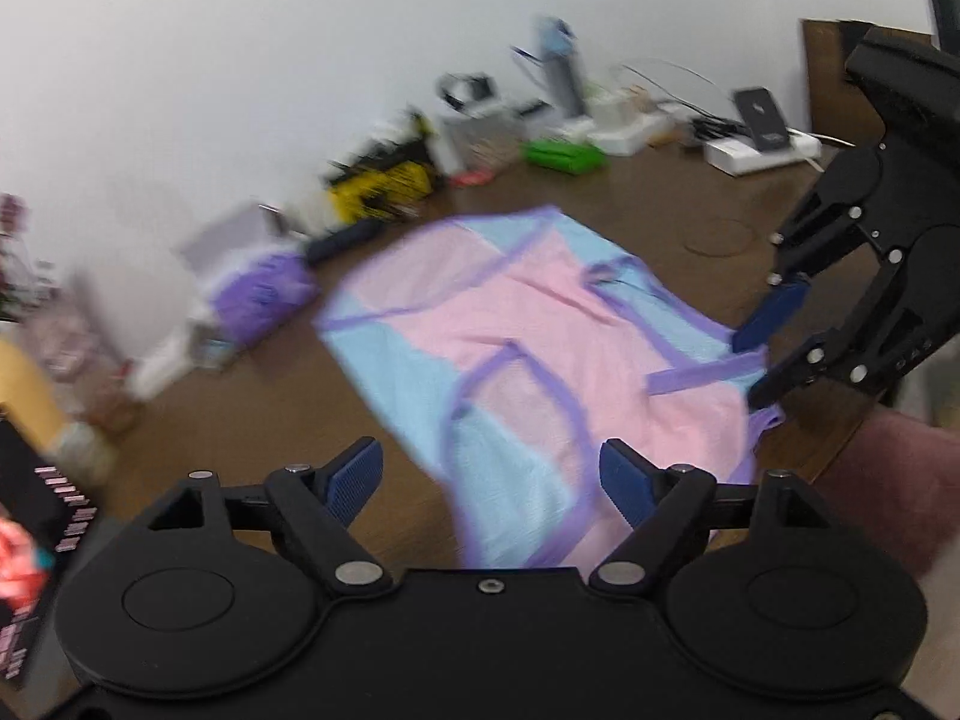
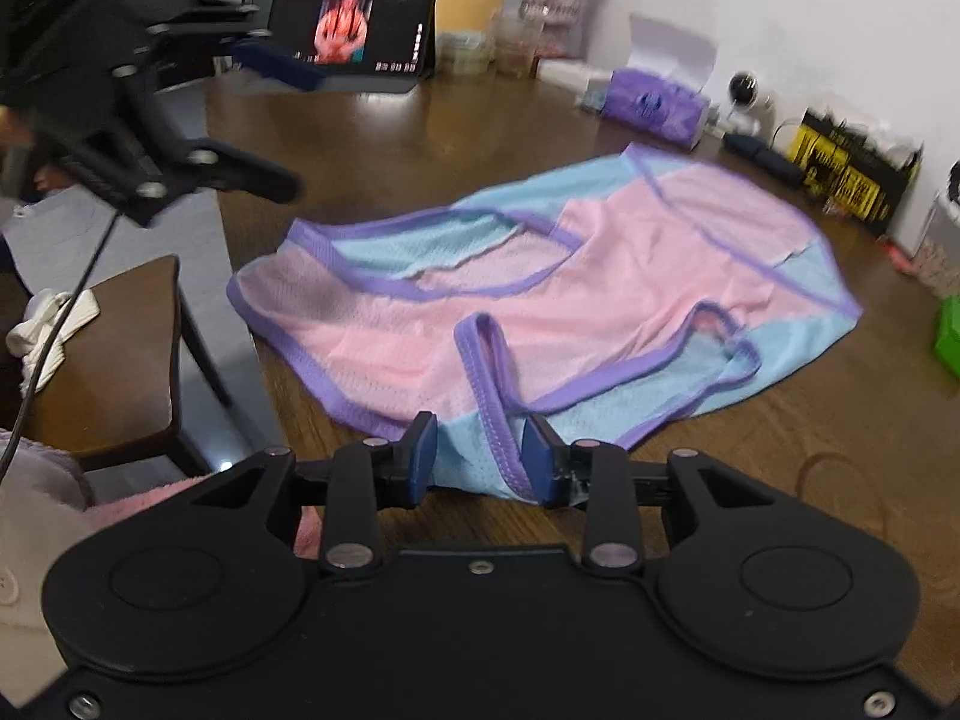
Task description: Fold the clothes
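Note:
A pink and light-blue mesh garment (image 2: 600, 288) with purple trim lies spread on the brown table (image 2: 372, 138). In the left wrist view the same garment (image 1: 540, 324) fills the middle. My right gripper (image 2: 480, 453) is low at the garment's near edge. Its jaws stand a little apart, with a purple-edged strap (image 2: 498, 414) and blue fabric lying loose between the pads, not pinched. The right gripper (image 1: 750, 369) also shows at the garment's right corner. My left gripper (image 1: 492, 483) is wide open above the near hem, with nothing gripped. It also shows as the left gripper (image 2: 294, 126), hanging clear of the cloth.
Along the back wall stand a tablet (image 2: 354, 24), a juice bottle (image 2: 468, 0), a purple tissue pack (image 2: 654, 102), a yellow-black box (image 2: 852, 174), a green pack (image 1: 564, 156) and a phone (image 1: 762, 117). A low wooden stool (image 2: 120, 360) stands beside the table.

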Demonstrator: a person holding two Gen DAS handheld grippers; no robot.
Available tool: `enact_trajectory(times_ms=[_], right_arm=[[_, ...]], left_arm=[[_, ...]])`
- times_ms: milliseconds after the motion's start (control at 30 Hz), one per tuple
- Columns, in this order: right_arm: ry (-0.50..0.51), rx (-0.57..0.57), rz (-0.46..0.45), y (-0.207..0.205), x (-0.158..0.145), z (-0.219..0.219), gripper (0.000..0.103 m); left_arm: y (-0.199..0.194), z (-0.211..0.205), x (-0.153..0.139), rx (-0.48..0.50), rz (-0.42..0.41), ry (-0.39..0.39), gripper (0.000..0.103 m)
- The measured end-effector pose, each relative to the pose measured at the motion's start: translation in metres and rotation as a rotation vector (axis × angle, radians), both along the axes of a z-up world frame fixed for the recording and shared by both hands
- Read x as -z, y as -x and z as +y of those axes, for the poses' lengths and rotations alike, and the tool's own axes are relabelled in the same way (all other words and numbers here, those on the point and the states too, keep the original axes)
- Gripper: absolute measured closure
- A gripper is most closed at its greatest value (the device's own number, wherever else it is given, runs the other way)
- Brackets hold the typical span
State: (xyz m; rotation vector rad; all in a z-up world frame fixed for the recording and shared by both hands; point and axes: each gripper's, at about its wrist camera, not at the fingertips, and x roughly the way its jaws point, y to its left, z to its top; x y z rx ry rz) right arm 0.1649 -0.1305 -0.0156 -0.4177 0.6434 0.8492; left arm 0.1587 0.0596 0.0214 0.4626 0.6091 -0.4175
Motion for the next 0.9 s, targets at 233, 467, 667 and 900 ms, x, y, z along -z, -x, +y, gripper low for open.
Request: enact_trajectory(times_ms=[233,467,667,900], right_arm=[[-0.001,-0.011,0.014,-0.02,-0.003,0.003,0.053],[-0.023,-0.043,0.051,-0.027,-0.001,0.001,0.057],[-0.039,-0.052,0.09,-0.034,0.003,-0.003,0.076],[-0.023,-0.088,0.128,-0.034,0.005,-0.005,0.098]], left_arm=[[-0.075,-0.035,0.014,0.0,0.081,0.014,0.038],[-0.132,-0.031,0.03,-0.093,0.149,-0.005,0.062],[-0.148,-0.023,0.038,-0.124,0.175,-0.034,0.072],[-0.154,-0.009,0.04,-0.199,0.188,-0.043,0.093]])
